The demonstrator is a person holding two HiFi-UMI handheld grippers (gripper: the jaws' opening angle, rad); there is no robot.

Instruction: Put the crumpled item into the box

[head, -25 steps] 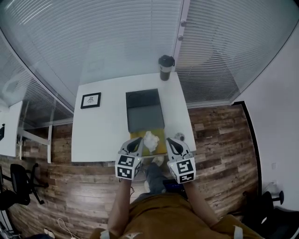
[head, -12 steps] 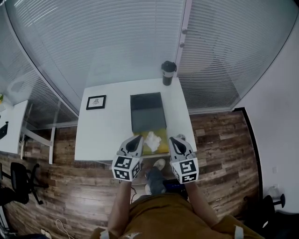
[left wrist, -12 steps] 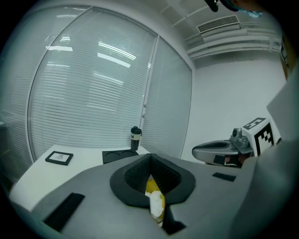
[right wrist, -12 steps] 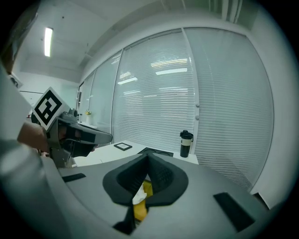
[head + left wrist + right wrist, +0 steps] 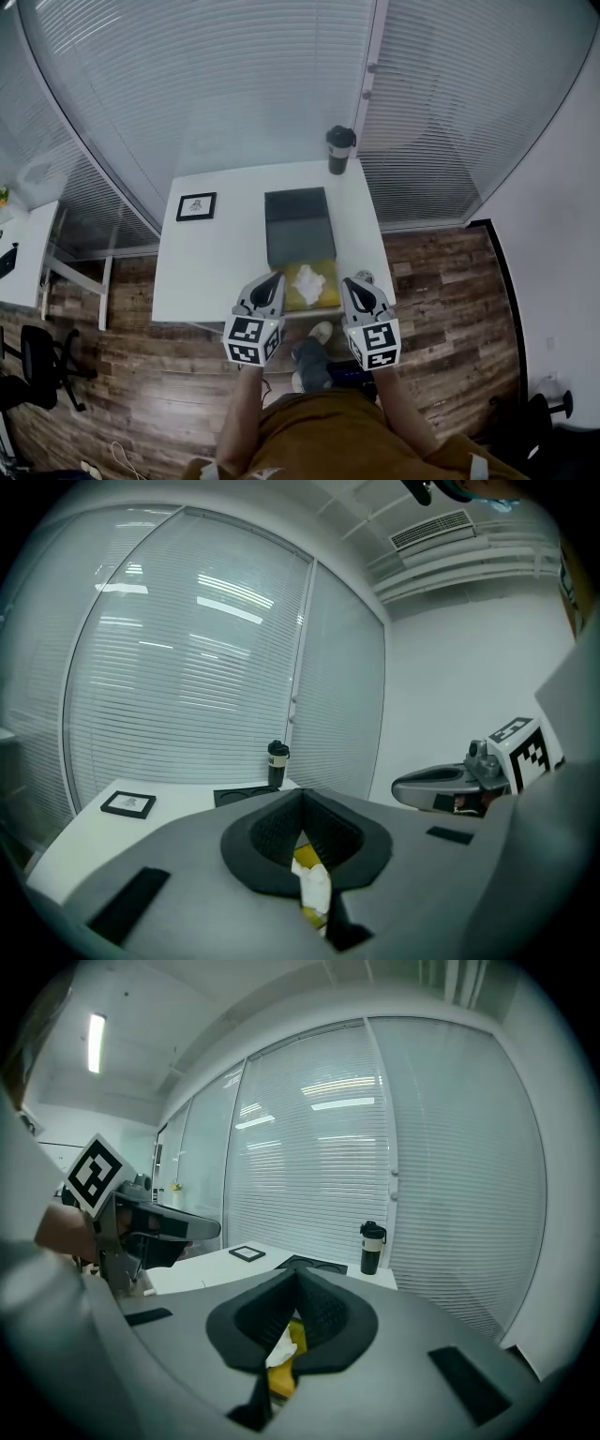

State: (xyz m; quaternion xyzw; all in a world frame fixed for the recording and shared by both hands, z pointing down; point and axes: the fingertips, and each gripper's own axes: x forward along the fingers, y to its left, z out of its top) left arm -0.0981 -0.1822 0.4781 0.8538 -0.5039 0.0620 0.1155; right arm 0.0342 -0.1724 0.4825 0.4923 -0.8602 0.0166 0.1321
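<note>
A crumpled white paper (image 5: 311, 281) lies on a yellow sheet (image 5: 323, 294) at the table's near edge. Just behind it stands the open black box (image 5: 298, 225). My left gripper (image 5: 272, 281) hovers to the left of the paper and my right gripper (image 5: 356, 283) to its right; neither touches it. Both are shut with nothing in them. In the left gripper view the paper (image 5: 314, 888) shows beyond the closed jaws of the left gripper (image 5: 302, 794). In the right gripper view the paper (image 5: 277, 1349) shows beyond the right gripper (image 5: 297, 1274).
A black cup (image 5: 338, 150) stands at the white table's (image 5: 216, 262) far right corner. A small framed picture (image 5: 196, 205) lies at the left. A small round object (image 5: 363, 277) sits by the right edge. Window blinds rise behind the table; wooden floor surrounds it.
The head view has shifted a little. Both grippers stay shut on either side of the paper, with the left one slightly further from it.
</note>
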